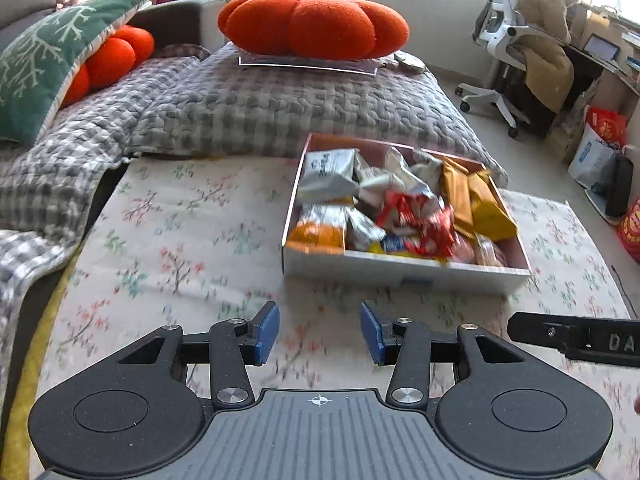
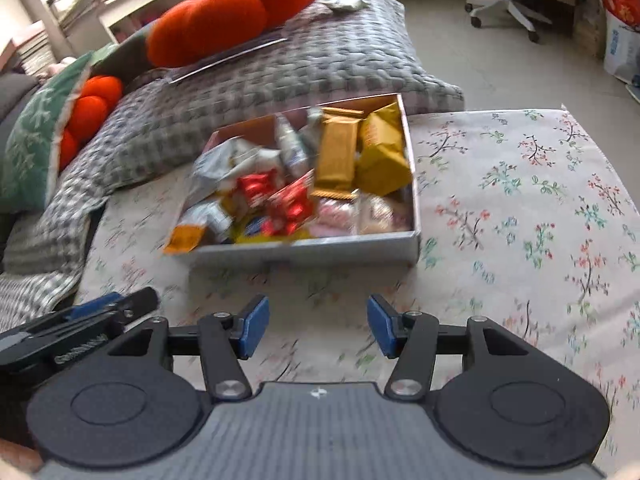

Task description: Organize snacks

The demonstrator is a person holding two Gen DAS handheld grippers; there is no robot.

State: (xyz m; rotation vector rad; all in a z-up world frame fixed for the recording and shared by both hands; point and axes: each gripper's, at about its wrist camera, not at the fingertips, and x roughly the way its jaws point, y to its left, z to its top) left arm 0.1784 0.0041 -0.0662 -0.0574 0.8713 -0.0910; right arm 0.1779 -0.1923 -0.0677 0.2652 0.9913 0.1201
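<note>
Floral-cloth surface (image 1: 192, 220) by checked quilt (image 1: 256, 108) | snack box (image 1: 400, 270) mid-surface, packets heaped inside | L gripper (image 1: 319, 332) & R gripper (image 2: 318, 326) fingers apart, empty, short of box | packets prob. light, crinkly, slippery – pinch at sealed edge, gently.

1. Box (image 1: 400, 274): white outer wall, pinkish-brown inside.
2. Snack packets (image 1: 384, 204): silver-white, red-and-white, orange, mustard yellow.
3. Cloth (image 1: 180, 240) under the box: cream, printed with red and teal flowering twigs.
4. Quilt (image 1: 260, 108): grey-and-white check.
5. Pumpkin cushion (image 1: 314, 26), upper centre: orange with a green stalk.
6. Pillow (image 1: 48, 64), upper left: dark green, white branch pattern.
7. Tongs (image 1: 319, 332): black, blue pads.
8. Office chair (image 1: 500, 36), upper right: white.
</note>
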